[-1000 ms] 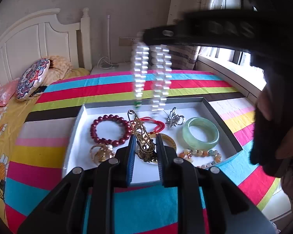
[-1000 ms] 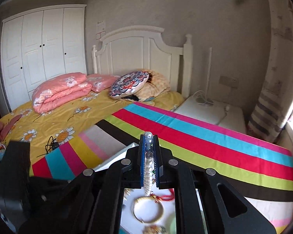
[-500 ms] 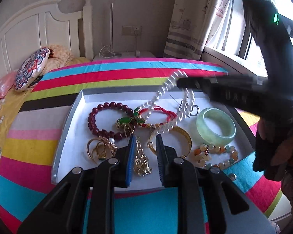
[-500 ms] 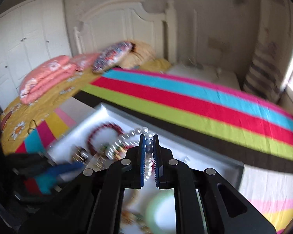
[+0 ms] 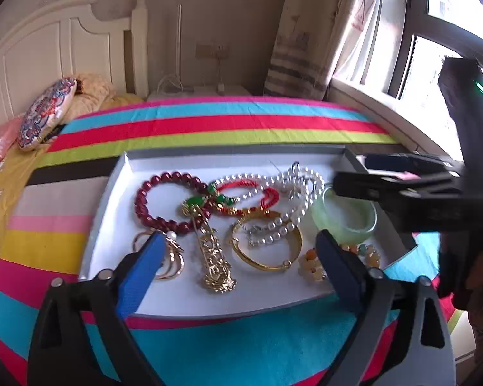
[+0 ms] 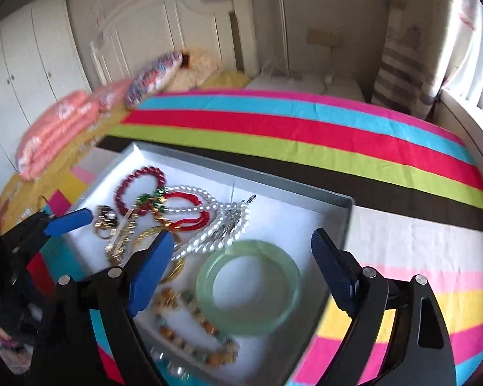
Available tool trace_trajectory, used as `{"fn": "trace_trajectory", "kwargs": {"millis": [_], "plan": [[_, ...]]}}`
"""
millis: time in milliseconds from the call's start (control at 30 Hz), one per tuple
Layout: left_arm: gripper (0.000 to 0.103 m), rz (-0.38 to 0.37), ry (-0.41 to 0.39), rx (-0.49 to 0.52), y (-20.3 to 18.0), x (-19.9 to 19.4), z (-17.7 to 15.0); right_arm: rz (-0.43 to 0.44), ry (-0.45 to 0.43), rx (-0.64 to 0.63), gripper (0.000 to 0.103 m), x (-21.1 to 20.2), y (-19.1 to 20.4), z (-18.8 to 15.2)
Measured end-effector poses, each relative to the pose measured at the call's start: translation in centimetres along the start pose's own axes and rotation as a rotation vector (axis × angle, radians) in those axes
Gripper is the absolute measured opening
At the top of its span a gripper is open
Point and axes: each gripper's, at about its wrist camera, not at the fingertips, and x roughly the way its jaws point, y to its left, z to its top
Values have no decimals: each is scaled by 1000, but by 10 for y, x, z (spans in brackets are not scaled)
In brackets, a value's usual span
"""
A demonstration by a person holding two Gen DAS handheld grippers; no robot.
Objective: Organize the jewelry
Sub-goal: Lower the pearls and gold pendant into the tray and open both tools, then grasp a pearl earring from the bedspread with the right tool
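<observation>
Left gripper (image 5: 238,259): jaws just opened wide, empty; gold filigree pendant (image 5: 216,265) between, long axis near-far
Right gripper (image 6: 241,262): jaws just opened wide, empty; white pearl necklace (image 6: 215,230) beyond

Bright daylight from window (image 5: 447,32) at right; fisheye-bent edges; right view motion-blurred.

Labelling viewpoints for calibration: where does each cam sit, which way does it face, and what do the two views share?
Left wrist: sits on the left gripper, looking down over the near edge of the white tray toward the headboard and window; its own open fingers show, plus the right gripper entering from the right.
Right wrist: sits on the right gripper, looking down over the green bangle at the tray's right end; its open fingers show, plus the left gripper's blue pad at left.
Shared: tray, pearl necklace, bangle, striped cloth.
</observation>
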Motion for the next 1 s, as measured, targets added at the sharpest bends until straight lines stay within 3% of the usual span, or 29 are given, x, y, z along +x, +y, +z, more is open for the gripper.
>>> {"fn": "trace_trajectory", "kwargs": {"millis": [267, 467, 633, 867, 1000], "plan": [[101, 36, -105, -24, -1, -48, -12, 16, -145, 74, 86, -72, -14, -46], [101, 98, -243, 23, -10, -80, -46, 38, -158, 94, 86, -88, -12, -90], [101, 86, -227, 7, -4, -74, -49, 60, -92, 59, 86, -77, -1, -117], [101, -12, -86, -114, 19, -49, -47, 52, 14, -93, 46, -50, 39, -120], [101, -27, -93, -126, 21, -49, -50, 48, 37, -123, 44, -39, 52, -114]]}}
